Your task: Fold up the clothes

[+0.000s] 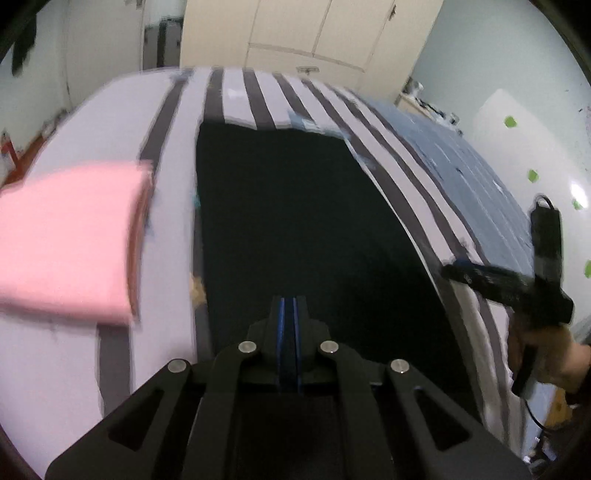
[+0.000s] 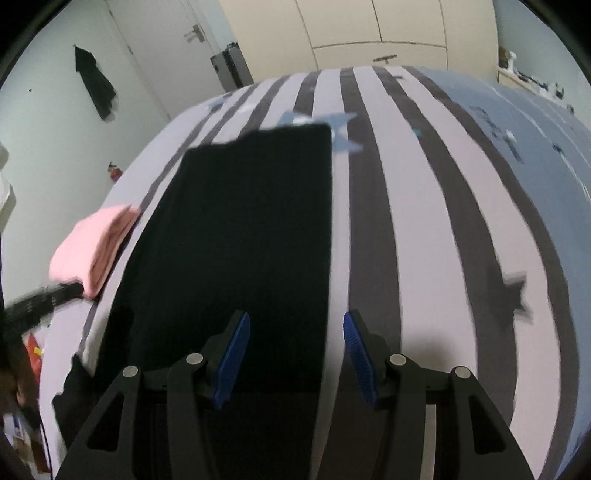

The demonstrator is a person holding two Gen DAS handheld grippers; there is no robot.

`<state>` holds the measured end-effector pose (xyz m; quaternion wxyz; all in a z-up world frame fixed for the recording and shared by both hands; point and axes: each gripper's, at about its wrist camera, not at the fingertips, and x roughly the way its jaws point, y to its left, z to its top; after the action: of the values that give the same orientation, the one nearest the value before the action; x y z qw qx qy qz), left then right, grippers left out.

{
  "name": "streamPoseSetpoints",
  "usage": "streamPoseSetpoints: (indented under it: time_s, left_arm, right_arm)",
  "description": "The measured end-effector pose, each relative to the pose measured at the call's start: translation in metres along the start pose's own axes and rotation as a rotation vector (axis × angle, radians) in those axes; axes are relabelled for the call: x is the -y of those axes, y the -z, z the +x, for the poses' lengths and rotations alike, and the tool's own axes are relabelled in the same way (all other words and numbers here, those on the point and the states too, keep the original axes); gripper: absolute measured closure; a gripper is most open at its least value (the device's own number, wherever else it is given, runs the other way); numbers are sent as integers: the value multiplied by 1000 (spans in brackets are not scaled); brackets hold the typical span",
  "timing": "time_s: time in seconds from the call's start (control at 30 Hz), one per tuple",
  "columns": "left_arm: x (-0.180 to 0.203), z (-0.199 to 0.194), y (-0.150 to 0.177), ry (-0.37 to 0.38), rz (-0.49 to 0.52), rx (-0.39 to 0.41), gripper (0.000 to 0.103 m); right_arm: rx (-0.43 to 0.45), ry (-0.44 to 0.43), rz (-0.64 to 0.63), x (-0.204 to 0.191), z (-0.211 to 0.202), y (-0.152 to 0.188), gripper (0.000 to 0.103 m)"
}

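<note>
On the far left of the bed [image 2: 373,206], near its edge, lies a folded pink garment [image 1: 66,240], a tidy stack with its layered edges showing on the side toward the middle. It sits just beside the black garment [image 2: 240,240], apart from it by a narrow strip of the striped bedcover [image 1: 258,96].

The black garment lies flat in the middle of the bed as a long rectangle, running away from the cameras toward the wardrobe [image 2: 376,26] at the far wall. Its far edge is straight, and its right edge follows one of the bedcover's pale stripes.

The left gripper [image 1: 289,314] hangs over the near end of the black garment, its blue-padded fingers [image 1: 281,332] pressed together with nothing visible between them.

Further right, the right gripper [image 2: 296,354] hovers over the black garment's right edge. Its fingers [image 2: 232,358] stand apart and hold nothing: the left one is above the black cloth, the right one above the bedcover's stripes. In the left wrist view, a hand [image 1: 546,350] grips its handle at the bed's right side.

The pictures are blurred with motion.
</note>
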<state>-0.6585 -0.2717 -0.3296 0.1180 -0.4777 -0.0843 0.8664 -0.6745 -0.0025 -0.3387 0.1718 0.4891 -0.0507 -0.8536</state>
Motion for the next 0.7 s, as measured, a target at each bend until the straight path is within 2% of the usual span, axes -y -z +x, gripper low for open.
streamPoseSetpoints:
  time_s: [0.1, 0.17, 0.23, 0.33, 0.4, 0.5, 0.63, 0.7]
  left_arm:
    - [6, -5, 36, -32, -3, -24, 101]
    - [6, -3, 54, -61, 7, -41, 101]
    - [-9, 11, 70, -134, -7, -65, 101]
    - [-39, 10, 88, -225, -94, -69, 101]
    - [-56, -2, 95, -243, -146, -52, 101]
    - [-66, -21, 103, -300, -147, -32, 101]
    - [-93, -58, 116, -374, -210, -7, 100]
    - [-102, -75, 125, -386, -223, -4, 96]
  right_arm:
    - [-1, -15, 1, -12, -16, 33, 54]
    - [-8, -29, 2, -17, -16, 42, 54]
    - [-19, -36, -8, -23, -16, 53, 54]
    - [-33, -24, -25, -28, -11, 68, 54]
    - [-45, -5, -31, -29, -9, 80, 54]
    - [-58, 25, -22, -24, -10, 97, 54]
    - [-49, 68, -16, -15, -15, 108, 54]
    - [-53, 78, 17, -10, -21, 111, 54]
